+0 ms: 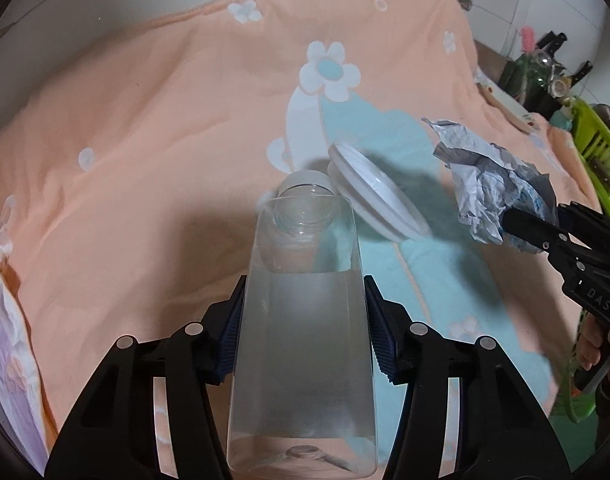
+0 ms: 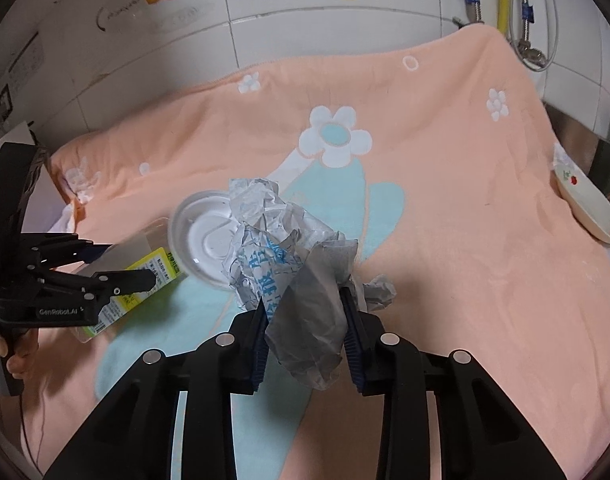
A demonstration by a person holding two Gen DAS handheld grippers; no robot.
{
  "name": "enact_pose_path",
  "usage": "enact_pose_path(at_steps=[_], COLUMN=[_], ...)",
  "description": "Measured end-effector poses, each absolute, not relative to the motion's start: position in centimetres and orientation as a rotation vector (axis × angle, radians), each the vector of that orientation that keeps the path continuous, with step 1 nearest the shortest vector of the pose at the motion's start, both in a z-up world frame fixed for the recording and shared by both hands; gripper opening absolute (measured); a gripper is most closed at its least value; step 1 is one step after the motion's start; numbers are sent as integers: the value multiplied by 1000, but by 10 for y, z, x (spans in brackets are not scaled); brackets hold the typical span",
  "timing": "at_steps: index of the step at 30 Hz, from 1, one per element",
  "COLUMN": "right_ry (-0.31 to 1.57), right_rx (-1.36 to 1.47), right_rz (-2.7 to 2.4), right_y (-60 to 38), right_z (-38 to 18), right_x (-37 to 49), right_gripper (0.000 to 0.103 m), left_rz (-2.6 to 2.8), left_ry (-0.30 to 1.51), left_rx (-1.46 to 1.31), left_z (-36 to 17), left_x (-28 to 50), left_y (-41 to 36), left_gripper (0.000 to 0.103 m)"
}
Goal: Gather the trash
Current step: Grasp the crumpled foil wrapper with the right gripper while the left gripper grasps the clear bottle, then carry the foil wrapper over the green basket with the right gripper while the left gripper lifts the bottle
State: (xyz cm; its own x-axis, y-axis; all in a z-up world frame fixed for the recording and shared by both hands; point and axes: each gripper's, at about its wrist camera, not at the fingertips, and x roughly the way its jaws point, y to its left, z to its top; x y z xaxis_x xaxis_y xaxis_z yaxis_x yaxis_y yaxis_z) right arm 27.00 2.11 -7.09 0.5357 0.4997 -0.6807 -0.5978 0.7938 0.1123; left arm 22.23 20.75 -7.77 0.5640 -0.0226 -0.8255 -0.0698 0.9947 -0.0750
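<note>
Left claw is clamped on the clear bottle and the right one pinches crumpled paper, both lifted off the blanket, probably bin-bound.

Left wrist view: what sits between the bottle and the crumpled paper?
A white lid, tilted on the blanket, right beside the bottle; the paper hangs beyond it.

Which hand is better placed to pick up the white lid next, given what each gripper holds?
Neither is free: the left gripper is shut on the clear bottle, the right gripper on the crumpled paper. Both sit close to the white lid; after unloading, probably left, though that is a close call.
</note>
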Motion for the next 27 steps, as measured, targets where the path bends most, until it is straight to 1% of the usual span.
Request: enact_pose_path(at_steps=[17,27], right_ry=[664,630], right_rx=[-105,-80], right_rz=[615,514], right_y=[-35,-88], right_z=[-35,-29], right_x=[188,138], right_gripper=[31,32], left_rz=[-24,-164], left_ry=[835,774], left_rx=[-118,-82], left_z=[-25,-1], left_x=[158,136], left_y=[182,128], left_gripper=[54,54])
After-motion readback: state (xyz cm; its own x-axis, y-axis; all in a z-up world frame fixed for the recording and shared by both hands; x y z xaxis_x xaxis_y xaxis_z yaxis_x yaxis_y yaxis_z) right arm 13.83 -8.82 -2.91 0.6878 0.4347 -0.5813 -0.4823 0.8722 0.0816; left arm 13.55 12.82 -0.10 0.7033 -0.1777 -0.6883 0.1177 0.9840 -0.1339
